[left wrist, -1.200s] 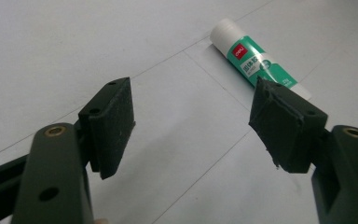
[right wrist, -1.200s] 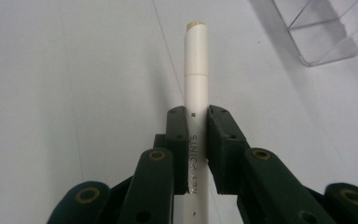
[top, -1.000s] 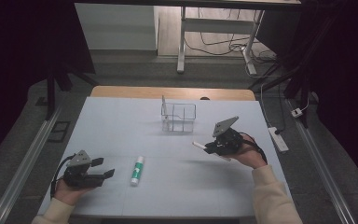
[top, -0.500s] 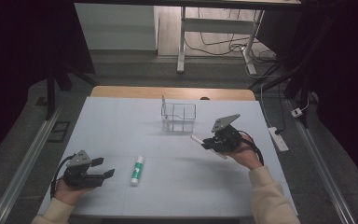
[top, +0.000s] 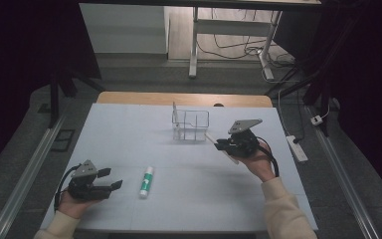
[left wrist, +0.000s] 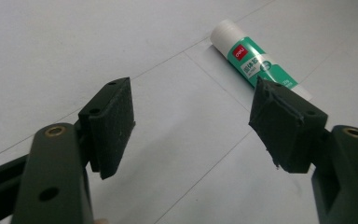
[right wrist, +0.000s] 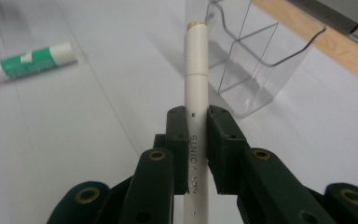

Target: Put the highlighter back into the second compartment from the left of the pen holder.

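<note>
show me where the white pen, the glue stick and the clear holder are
white pen (right wrist: pixel 196 65): right gripper view, on its upper barrel above the jaws.
glue stick (top: pixel 146 181): high view, on the green label at mid-length.
clear holder (top: pixel 194 113): high view, on its back rim.

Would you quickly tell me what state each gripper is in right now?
Left gripper: open, holding nothing; glue stick lies just ahead.
Right gripper: shut on the white pen.

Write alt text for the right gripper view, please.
The right gripper has its black jaws shut on a white pen, pointing toward a clear plastic compartment holder. A green-and-white glue stick lies on the pale table at upper left.
</note>
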`<state>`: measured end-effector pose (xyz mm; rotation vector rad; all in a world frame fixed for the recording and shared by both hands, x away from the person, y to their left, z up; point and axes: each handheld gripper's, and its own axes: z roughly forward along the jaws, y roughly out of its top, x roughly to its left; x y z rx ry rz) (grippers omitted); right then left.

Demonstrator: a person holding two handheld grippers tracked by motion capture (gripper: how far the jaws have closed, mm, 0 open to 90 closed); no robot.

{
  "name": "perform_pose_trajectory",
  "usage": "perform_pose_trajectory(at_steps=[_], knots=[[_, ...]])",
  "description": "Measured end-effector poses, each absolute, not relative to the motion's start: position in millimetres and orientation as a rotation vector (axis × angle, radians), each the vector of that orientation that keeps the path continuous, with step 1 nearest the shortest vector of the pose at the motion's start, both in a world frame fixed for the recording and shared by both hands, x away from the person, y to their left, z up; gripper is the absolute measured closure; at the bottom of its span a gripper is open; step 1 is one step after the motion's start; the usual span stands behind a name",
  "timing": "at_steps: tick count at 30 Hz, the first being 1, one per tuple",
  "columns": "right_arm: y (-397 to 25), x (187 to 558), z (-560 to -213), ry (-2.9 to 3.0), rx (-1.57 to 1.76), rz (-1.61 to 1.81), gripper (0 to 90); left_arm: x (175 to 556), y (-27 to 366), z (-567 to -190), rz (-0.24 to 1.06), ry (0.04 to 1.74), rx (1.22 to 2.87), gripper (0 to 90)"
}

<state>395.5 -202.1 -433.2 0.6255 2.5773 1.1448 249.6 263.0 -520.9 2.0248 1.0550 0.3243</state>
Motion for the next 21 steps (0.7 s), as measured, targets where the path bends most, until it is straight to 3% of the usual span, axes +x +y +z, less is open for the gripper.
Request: perform_pose_trajectory(at_steps=[21], knots=[[-187.7,399.3,-419.3,2.374,0.696,1.288,78.3,249.9,262.7,-521.0,0.325,1.053,2.026,30.5]])
